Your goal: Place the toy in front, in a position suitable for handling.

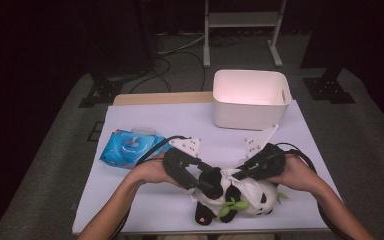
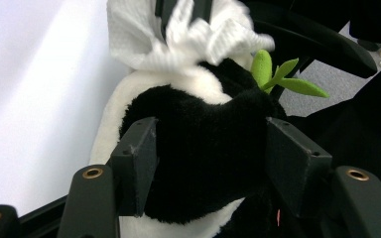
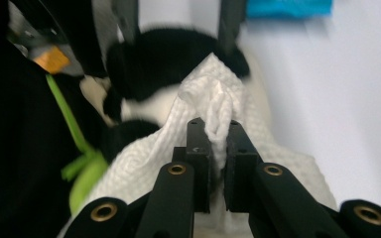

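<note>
Lying at the lower centre of the high view, one panda plush toy (image 1: pixel 230 199) rests on the white surface (image 1: pixel 180 125). The left hand-held gripper (image 1: pixel 211 184) clamps its black part between both pads; the right hand-held gripper (image 1: pixel 240 175) pinches one white paper towel (image 1: pixel 247 187) draped over it. One blue wipes pack (image 1: pixel 127 147), its writing unreadable, lies left; one white bin (image 1: pixel 250 97) stands above.

The whole table (image 1: pixel 145 125) was taken in from above the near edge, looking forward and down. The plush panda (image 2: pixel 203 148) was viewed at very close range along the left gripper's jaws. From the opposite side, the same panda (image 3: pixel 173 54) and white tissue (image 3: pixel 218 99) were framed.
</note>
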### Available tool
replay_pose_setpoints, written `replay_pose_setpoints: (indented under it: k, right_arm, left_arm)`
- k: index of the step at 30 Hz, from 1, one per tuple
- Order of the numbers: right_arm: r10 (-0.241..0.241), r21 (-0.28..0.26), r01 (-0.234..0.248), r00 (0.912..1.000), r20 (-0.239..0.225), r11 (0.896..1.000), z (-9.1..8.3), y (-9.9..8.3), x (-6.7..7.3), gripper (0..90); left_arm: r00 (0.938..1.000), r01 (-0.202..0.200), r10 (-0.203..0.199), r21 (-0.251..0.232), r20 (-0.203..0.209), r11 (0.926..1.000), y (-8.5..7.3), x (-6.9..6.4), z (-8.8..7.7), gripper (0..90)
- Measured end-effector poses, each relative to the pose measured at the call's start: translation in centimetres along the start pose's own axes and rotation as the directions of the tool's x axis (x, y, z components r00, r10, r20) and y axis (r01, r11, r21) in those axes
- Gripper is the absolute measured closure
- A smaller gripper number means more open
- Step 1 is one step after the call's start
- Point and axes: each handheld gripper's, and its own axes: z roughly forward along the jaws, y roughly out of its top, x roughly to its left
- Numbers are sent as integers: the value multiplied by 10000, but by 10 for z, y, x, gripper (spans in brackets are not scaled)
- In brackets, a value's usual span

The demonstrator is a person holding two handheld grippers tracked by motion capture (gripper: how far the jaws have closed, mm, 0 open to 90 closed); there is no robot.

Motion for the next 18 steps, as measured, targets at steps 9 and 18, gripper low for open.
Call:
replay_pose_setpoints:
  k: [9, 18]
  right_arm:
    - [721, -498, -695, 9961, 517, 9963, -33, -36, 0, 821]
    - [775, -689, -757, 9967, 246, 9947, -19, -42, 4, 831]
  left_arm:
    - [10000, 0, -1, 114, 72, 9999, 4, -2, 1, 395]
    - [9992, 125, -133, 224, 370, 9997, 16, 1, -6, 366]
